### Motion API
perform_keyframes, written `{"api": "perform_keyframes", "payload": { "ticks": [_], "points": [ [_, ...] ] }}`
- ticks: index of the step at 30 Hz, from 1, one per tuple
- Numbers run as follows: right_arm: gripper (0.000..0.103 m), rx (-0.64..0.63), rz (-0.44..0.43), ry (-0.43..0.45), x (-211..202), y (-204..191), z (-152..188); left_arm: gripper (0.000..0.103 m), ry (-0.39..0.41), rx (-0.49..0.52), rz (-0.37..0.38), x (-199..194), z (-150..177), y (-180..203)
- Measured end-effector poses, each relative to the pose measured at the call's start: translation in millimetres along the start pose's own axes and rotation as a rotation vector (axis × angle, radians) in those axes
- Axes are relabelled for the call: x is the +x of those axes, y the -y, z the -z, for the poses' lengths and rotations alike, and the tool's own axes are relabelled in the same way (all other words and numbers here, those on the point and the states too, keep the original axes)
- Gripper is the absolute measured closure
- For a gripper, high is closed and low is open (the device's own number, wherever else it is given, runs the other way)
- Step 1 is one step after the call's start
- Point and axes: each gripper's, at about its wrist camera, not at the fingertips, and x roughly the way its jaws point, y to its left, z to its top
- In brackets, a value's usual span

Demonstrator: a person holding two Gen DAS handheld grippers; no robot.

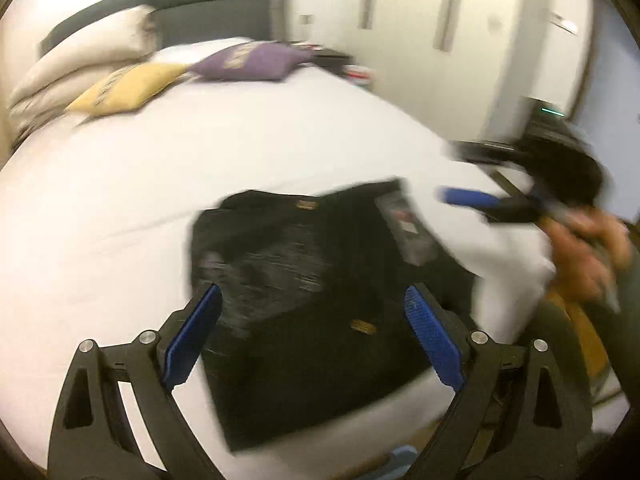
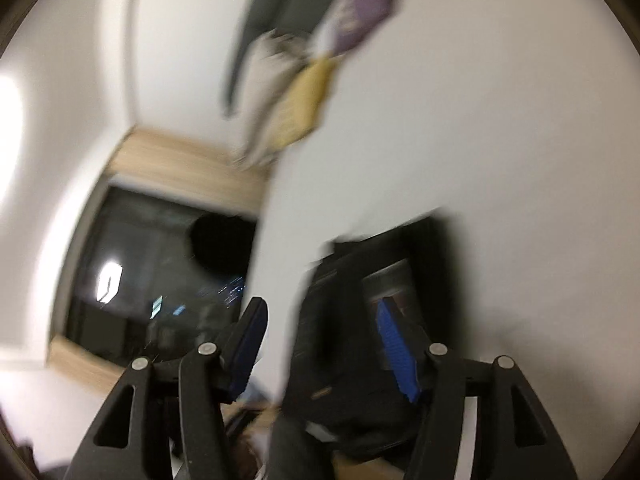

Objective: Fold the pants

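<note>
The pants [image 1: 320, 304], black and folded into a rough rectangle, lie on the bed [image 1: 168, 184] near its close edge. The left tool [image 1: 314, 336] hangs above them with its two blue fingers [image 1: 434, 340] spread wide; nothing sits between the pads, and the cloth lies below and ahead, apart from them. The right tool [image 2: 320, 344] stands open at a middling width, empty; in its own view the pants [image 2: 360, 360] lie just beyond and below its fingers, contact not shown. From the left view the right tool [image 1: 472, 184] appears beside the pants' far right corner, held by a hand [image 1: 588, 248], blurred.

Count: one pair of pants; two tools; two cushions, one yellow [image 1: 120, 88] and one purple [image 1: 252, 62]; one stack of pale pillows [image 1: 80, 60].

Surface: a white sheet, smooth, on a bed with a dark grey headboard [image 1: 208, 4]. Room: white cupboard doors [image 1: 408, 8] behind; a dark window [image 2: 160, 264] with a pale wood frame beside the bed. Both views are motion-blurred.
</note>
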Motion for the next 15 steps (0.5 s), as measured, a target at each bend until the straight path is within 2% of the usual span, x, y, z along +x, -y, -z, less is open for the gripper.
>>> {"api": "perform_keyframes", "payload": {
  "ticks": [2, 5, 6, 7, 8, 10, 12, 14, 15],
  "points": [
    [0.042, -0.027, -0.035, -0.062, 17.9, -9.2, 16.1, 0.009, -0.029, -0.041, -0.007, 17.8, -5.1, -13.6],
    [0.043, 0.039, 0.042, -0.147, 40.8, 21.0, 41.6, 0.009, -0.123, -0.064, -0.050, 42.8, 6.8, -22.5],
    [0.066, 0.050, 0.114, -0.170, 46.1, 37.7, 52.4, 0.009, -0.161, -0.056, -0.072, 57.8, 15.3, -23.9],
    [0.080, 0.040, 0.139, -0.169, 45.9, 45.5, 58.1, 0.009, -0.170, -0.066, -0.080, 64.2, 18.6, -26.3],
    [0.099, 0.040, 0.158, -0.148, 38.0, 55.7, 65.1, 0.009, -0.166, -0.079, -0.078, 66.8, 19.6, -29.1],
    [0.101, 0.068, 0.140, -0.138, 19.1, 62.2, 72.0, 0.009, -0.144, -0.113, -0.059, 57.5, 20.7, -36.0],
    [0.099, 0.017, 0.234, -0.144, 0.8, 56.7, 75.7, 0.009, -0.133, -0.151, -0.023, 50.5, 18.1, -46.3],
    [0.098, 0.010, 0.312, -0.152, -13.3, 53.3, 72.9, 0.009, -0.122, -0.147, -0.064, 42.5, 16.3, -56.4],
    [0.081, -0.003, 0.356, -0.140, -16.4, 49.0, 69.2, 0.009, -0.108, -0.149, -0.080, 37.4, 12.7, -63.1]
  ]
}}
